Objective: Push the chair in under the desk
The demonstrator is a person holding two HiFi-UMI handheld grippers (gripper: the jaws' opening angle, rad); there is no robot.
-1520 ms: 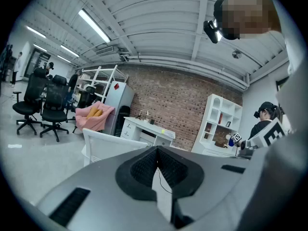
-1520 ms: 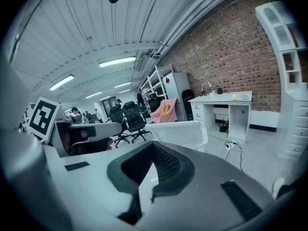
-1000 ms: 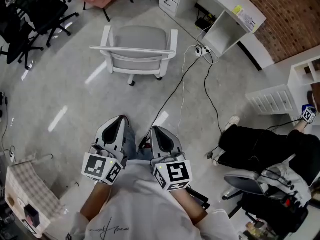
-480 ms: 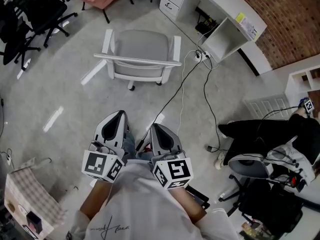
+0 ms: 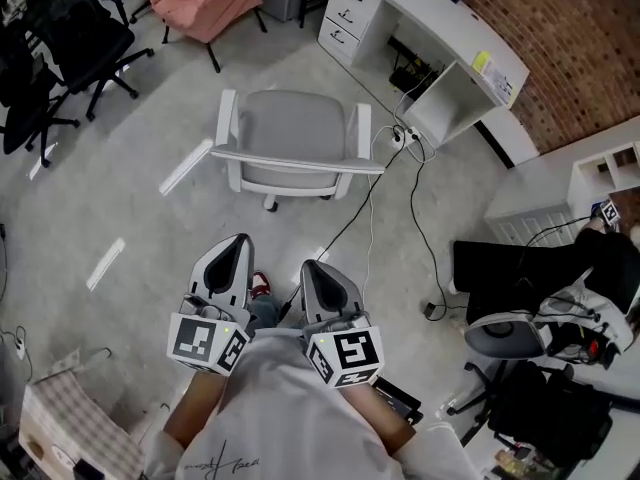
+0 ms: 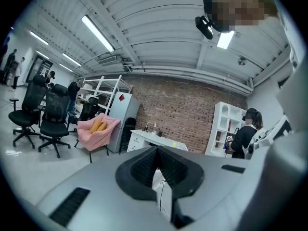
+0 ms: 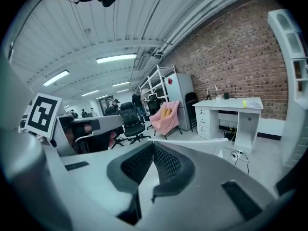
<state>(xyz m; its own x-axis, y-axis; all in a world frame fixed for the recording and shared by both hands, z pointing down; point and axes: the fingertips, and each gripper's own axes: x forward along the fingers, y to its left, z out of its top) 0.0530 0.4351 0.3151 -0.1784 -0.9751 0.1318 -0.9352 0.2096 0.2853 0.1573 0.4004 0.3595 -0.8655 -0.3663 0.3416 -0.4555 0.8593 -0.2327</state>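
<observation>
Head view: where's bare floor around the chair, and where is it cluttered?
Bare: the floor between chair and black chairs, and the strip between the chair and the left tongs. Crowded: cables run from the chair's right side towards the desk, and a seated person fills the far right.

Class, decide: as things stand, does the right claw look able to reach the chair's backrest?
Probably not yet: the right claw is held near the body, and the chair stands apart ahead. Only floor and a cable lie between.
</observation>
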